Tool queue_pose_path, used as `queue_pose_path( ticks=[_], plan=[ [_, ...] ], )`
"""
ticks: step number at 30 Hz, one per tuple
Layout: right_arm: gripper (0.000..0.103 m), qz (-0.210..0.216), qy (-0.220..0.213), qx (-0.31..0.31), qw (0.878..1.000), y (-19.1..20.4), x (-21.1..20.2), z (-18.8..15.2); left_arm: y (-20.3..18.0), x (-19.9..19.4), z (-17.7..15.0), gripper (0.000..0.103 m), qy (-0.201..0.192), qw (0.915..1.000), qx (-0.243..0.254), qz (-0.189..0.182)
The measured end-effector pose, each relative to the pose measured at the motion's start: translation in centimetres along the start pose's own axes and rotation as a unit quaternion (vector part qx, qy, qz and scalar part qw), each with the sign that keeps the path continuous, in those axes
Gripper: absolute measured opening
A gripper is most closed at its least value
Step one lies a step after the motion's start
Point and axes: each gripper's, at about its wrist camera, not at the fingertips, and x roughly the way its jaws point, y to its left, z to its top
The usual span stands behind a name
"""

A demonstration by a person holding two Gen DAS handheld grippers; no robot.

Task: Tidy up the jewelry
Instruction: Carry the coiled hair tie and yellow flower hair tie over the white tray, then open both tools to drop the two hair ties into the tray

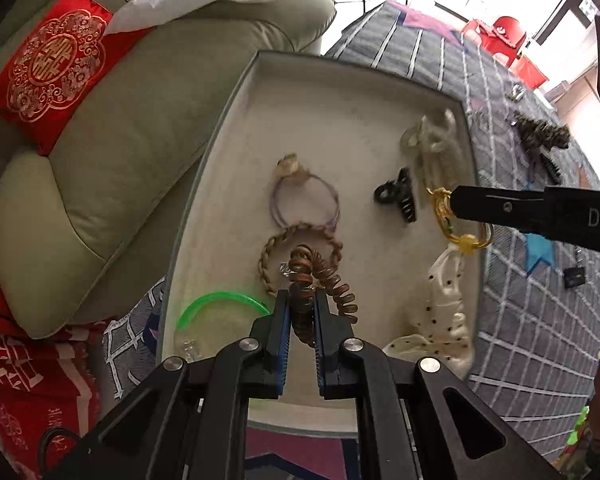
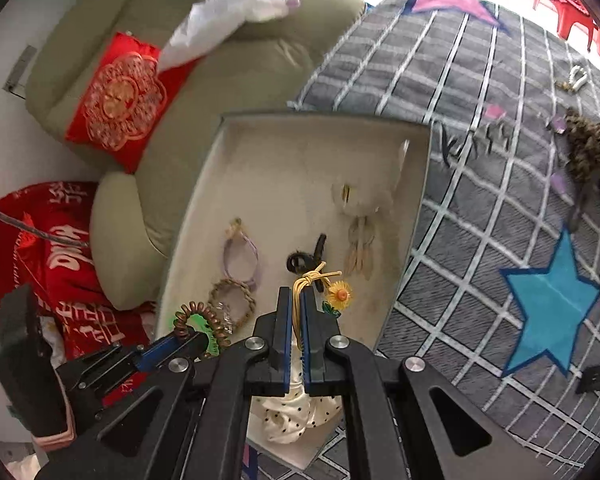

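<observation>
In the left wrist view a red cushion point(image 1: 50, 68) sits upper left on the sofa point(image 1: 148, 140); at centre the shallow tray point(image 1: 340, 92) holds hair ties. Low centre, the left gripper point(image 1: 301, 300) pinches a brown coil hair tie point(image 1: 320, 276); at right, the right gripper point(image 2: 296, 296) clamps a yellow flower hair tie point(image 2: 332, 292) over the tray

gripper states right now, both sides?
Left gripper: shut on the brown coil hair tie.
Right gripper: shut on the yellow elastic hair tie with a flower charm.
</observation>
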Motion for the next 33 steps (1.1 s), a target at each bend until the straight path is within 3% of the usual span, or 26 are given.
queue_pose_path(
  ticks=[10, 19, 20, 21, 22, 23, 24, 31, 33],
  plan=[
    [0.004, -0.009, 0.047, 0.028, 0.998, -1.7, 3.7, -0.5, 0.2, 1.5, -0.2, 0.012, 0.008, 0.9996, -0.001, 0.026],
    [0.008, -0.011, 0.049, 0.025, 0.998, -1.3, 2.5, -0.2, 0.6, 1.6, 0.2, 0.012, 0.027, 0.9993, -0.019, 0.016],
    [0.01, -0.009, 0.045, 0.024, 0.999, -1.3, 2.1, -0.2, 0.6, 1.6, 0.2, 0.016, 0.027, 0.9993, -0.021, 0.014],
    [0.018, -0.009, 0.041, 0.024, 0.999, -1.2, 1.7, -0.2, 0.7, 1.6, 0.2, 0.034, 0.028, 0.9993, -0.022, 0.014],
    [0.034, -0.009, 0.035, 0.022, 0.999, -1.1, 1.1, -0.2, 0.7, 1.4, 0.2, 0.075, 0.027, 0.9992, -0.025, 0.015],
    [0.043, -0.01, 0.03, 0.021, 0.999, -1.0, 0.7, -0.1, 0.7, 1.1, 0.2, 0.103, 0.017, 0.9993, -0.028, 0.021],
    [0.053, -0.011, 0.022, 0.019, 1.0, -0.9, 0.1, -0.1, 0.7, 0.5, 0.1, 0.103, 0.002, 0.9992, -0.027, 0.03],
    [0.054, -0.022, 0.001, 0.019, 1.0, -0.8, -2.6, -0.3, 0.1, -1.4, 0.5, 0.103, -0.001, 0.9995, -0.016, 0.028],
    [0.06, -0.028, -0.003, 0.017, 0.999, -0.8, -3.4, -0.7, 0.0, -2.1, 0.3, 0.103, -0.005, 0.9993, -0.018, 0.033]
  ],
)
